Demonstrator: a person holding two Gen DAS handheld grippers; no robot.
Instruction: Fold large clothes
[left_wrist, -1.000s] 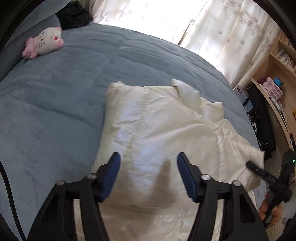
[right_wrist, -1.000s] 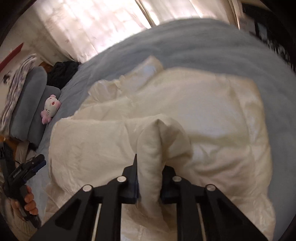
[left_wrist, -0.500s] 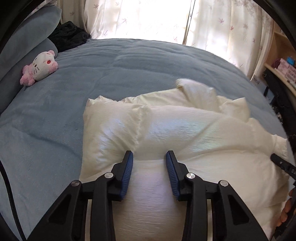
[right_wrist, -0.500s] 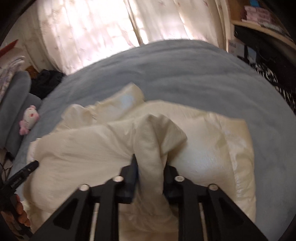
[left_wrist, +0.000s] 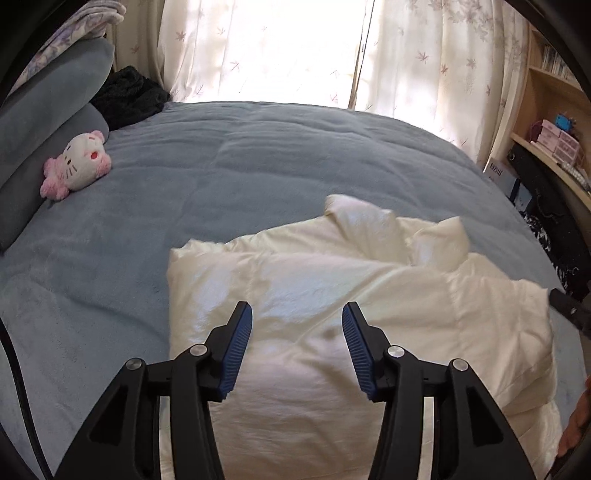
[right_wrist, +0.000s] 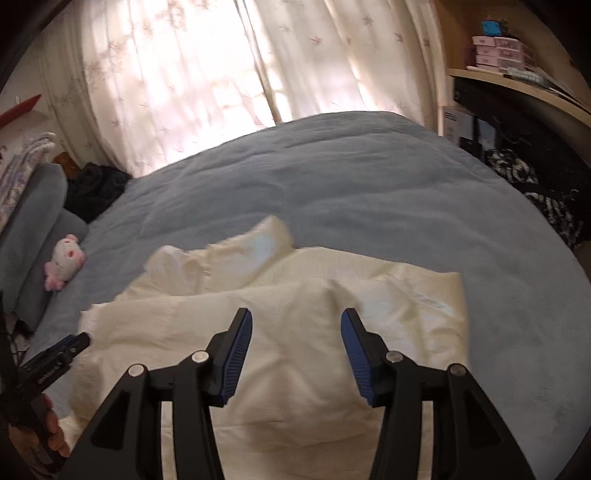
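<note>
The cream garment (left_wrist: 332, 295) lies partly folded on the blue bed (left_wrist: 258, 166), bunched at its far edge and well apart from the plush toy (left_wrist: 79, 162) by the pillows. The left gripper (left_wrist: 297, 347) hangs over the near part of the fabric, jaws apart and just widened, nothing pinched between them. The right gripper (right_wrist: 295, 350) has just been opening too; its jaws stand apart, the raised ridge of cloth between them loose and not pressed. The fold looks just laid down. To do the next one well, I judge, both grippers should take matching corners or edges, lift evenly and keep the layers aligned, then smooth the far rumples.
</note>
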